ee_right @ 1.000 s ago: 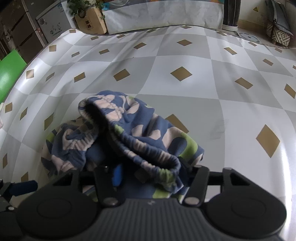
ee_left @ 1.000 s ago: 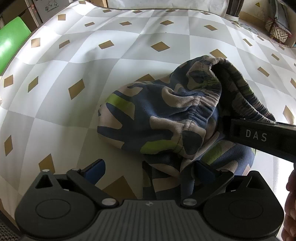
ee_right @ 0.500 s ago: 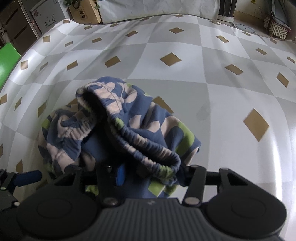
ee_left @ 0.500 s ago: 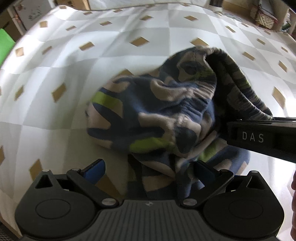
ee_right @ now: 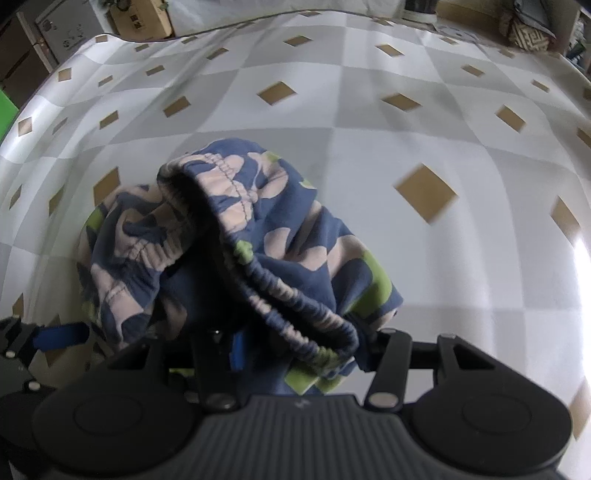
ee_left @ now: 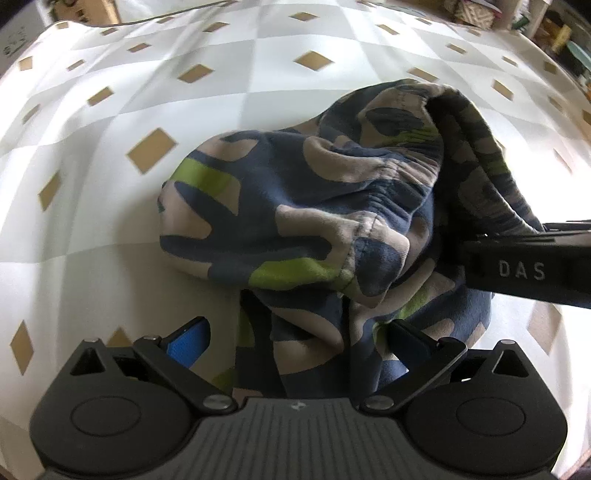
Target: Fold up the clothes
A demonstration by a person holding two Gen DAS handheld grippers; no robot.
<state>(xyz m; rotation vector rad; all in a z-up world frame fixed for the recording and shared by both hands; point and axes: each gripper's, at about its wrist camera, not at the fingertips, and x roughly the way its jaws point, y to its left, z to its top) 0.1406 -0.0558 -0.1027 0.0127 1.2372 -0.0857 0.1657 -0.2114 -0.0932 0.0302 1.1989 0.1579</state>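
Note:
A pair of blue, beige and green camouflage shorts (ee_left: 295, 206) hangs in a bunch just above the checked tablecloth (ee_left: 110, 110). My right gripper (ee_right: 301, 343) is shut on their elastic waistband (ee_right: 280, 291), and cloth hides its right finger. In the left wrist view that gripper shows as a black bar marked DAS (ee_left: 517, 269) at the right. My left gripper (ee_left: 297, 341) stands wide open. A fold of the shorts drops between its jaws and lies over the right finger. Its blue left pad (ee_left: 188, 341) is clear of the cloth.
The table (ee_right: 406, 166) wears a grey and white checked cloth with tan diamonds. Cardboard boxes (ee_right: 144, 18) stand beyond its far edge, a patterned box (ee_right: 524, 33) is at the far right, and something green (ee_right: 7, 107) at the left edge.
Both grippers have slid across the table together with the shorts. The bunch now sits larger and more central in the left wrist view. The right jaws kept their hold.

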